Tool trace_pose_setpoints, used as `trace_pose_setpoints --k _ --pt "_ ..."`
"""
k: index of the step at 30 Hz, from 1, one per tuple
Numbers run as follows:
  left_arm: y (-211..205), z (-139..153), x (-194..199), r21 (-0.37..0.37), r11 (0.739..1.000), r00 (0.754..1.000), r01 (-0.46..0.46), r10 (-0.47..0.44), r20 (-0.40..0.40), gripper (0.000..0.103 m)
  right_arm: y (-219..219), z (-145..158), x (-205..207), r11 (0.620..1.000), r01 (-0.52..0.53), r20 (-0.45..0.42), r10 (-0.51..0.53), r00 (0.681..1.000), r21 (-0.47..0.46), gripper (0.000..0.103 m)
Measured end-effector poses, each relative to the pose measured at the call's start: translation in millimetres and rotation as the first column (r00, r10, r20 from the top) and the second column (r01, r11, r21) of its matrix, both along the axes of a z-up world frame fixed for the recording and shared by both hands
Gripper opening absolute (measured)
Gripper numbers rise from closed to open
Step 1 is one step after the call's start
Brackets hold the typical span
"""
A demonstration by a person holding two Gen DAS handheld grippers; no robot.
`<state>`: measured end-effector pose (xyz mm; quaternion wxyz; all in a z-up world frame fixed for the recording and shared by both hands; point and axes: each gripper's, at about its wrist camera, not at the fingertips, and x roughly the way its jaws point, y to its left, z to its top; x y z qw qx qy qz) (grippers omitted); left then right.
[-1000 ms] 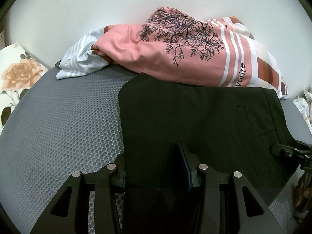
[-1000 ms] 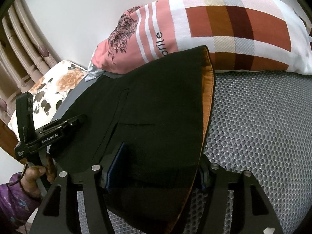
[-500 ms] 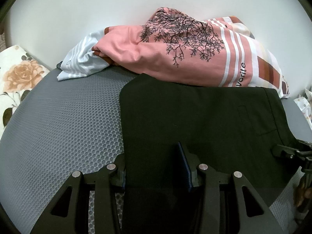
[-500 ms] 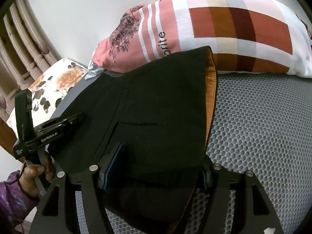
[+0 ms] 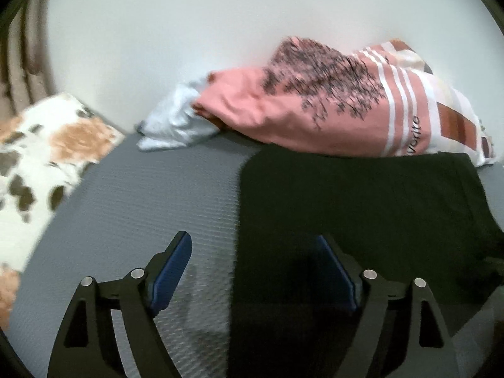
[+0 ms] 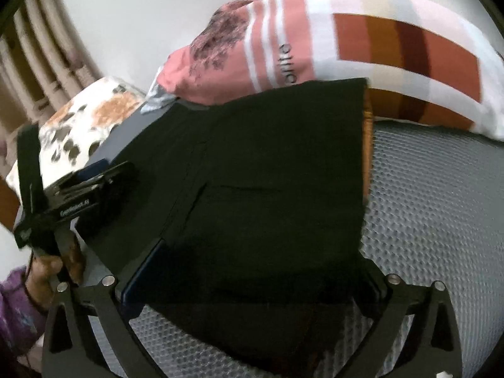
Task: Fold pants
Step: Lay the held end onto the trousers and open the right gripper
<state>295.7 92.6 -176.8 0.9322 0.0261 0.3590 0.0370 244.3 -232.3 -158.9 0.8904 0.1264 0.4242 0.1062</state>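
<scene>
Curtain (image 6: 47, 63): pleated, beige, far left by the white wall (image 5: 189, 31).
Floral pillow (image 5: 47, 157): left edge of bed.
Pale striped cloth (image 5: 176, 123): bunched against pink tree-print pillow (image 5: 315, 110).
Black pants (image 5: 362, 208): folded flat on grey honeycomb mat (image 5: 141, 204), far edge touching the pink pillow; orange lining at right edge.
Left gripper (image 5: 252, 271): jaws just opened, spread over the pants' left edge, no grip.
Right gripper (image 6: 252, 280): jaws just opened wide, pants between, pads clear.
</scene>
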Motion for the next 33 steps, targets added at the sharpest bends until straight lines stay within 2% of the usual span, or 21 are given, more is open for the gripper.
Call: trace_pose_setpoints --k 4,9,14,18,24,26,29,33 --pt "-2 29 -26 0.039 0.999 0.997 -0.019 0.016 0.071 0.093 -1 26 -31 0.998 0.062 0.086 -0.064 0.994 0.023 0.103" --pt "-15 85 -61 0.069 0.998 0.981 0.01 -0.023 0.192 0.102 10 66 -72 0.999 0.034 0.191 -0.036 0.981 0.014 0.103" --pt "-26 141 -96 0.068 0.997 0.961 0.026 -0.044 0.272 0.103 25 108 -110 1.0 -0.005 0.285 0.003 0.959 0.005 0.103" --pt "-34 181 -126 0.09 0.995 0.943 -0.036 0.004 0.332 0.103 29 136 -136 1.0 -0.006 0.353 0.0 0.936 0.015 0.103" --pt "-45 230 -175 0.094 0.992 0.895 -0.085 0.035 0.444 0.103 21 168 -166 0.998 0.012 0.42 -0.035 0.907 0.057 0.103" --pt "-50 240 -183 0.092 0.994 0.896 -0.059 0.012 0.445 0.103 19 174 -172 0.997 0.015 0.432 -0.044 0.901 0.071 0.103" --pt "-51 250 -186 0.023 0.999 0.909 0.049 -0.054 0.413 0.103 17 180 -181 0.996 0.015 0.443 -0.053 0.895 0.089 0.103" --pt "-58 255 -190 0.018 0.998 0.912 0.065 -0.066 0.404 0.103 20 183 -186 0.997 0.008 0.452 -0.042 0.891 0.077 0.103"
